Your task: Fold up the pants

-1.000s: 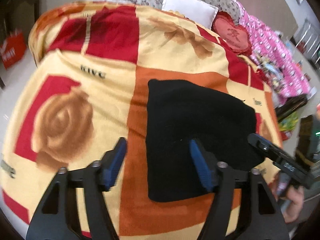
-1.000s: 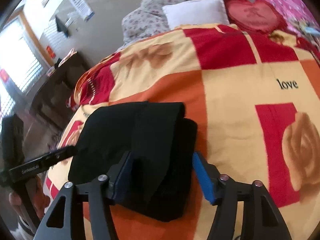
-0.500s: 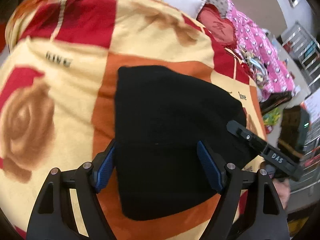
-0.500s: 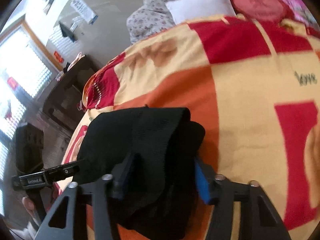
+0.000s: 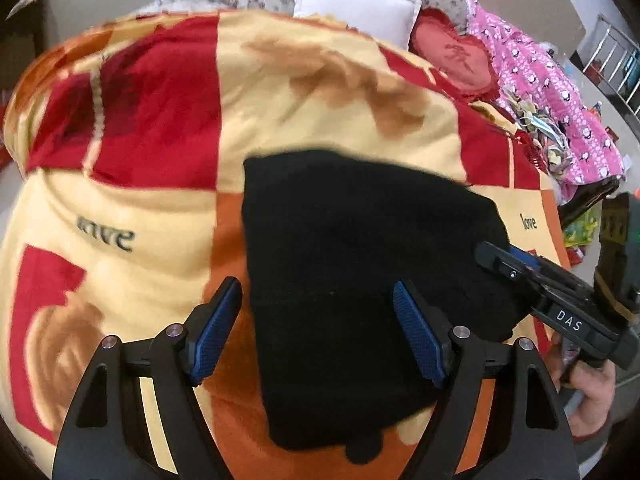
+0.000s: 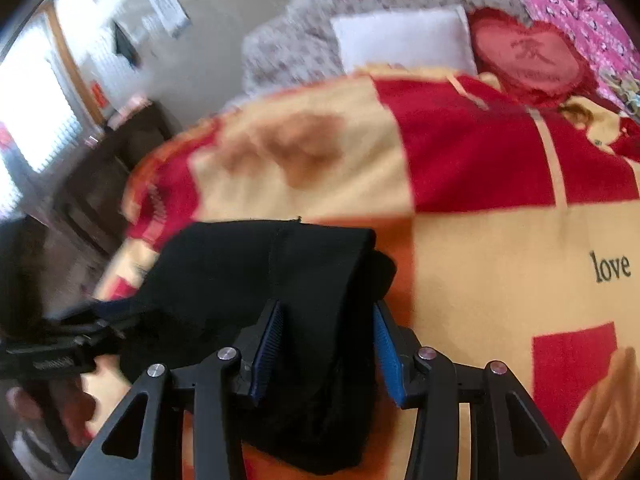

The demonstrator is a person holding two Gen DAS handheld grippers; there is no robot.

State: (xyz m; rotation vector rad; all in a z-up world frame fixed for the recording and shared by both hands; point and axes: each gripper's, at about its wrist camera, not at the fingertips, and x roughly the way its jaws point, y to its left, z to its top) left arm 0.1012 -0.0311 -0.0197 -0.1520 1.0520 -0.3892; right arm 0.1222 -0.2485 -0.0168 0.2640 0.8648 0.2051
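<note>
The right gripper (image 6: 326,344) is seen closed on the thick end of the pants (image 6: 256,280), with black cloth pressed between its blue pads. The left gripper (image 5: 318,330) is held wide apart over the near edge of the same bundle (image 5: 360,256), gripping nothing. The pants lie as a dark folded block on the blanket (image 5: 160,200), near its front edge.

A slip is judged the main risk: the bundle is clamped on one side only, so the stacked layers could be dragged askew or the fold opened if that side is pulled. The left fingers (image 5: 218,326) straddle the bundle's left edge (one over blanket, one over cloth), so blanket could be pinched together with the pants if they are closed low.

Open blanket is seen beyond the bundle and to either side of it, up to the pillow (image 5: 352,0). Toward the person the bed edge is near, and little room is left there.
</note>
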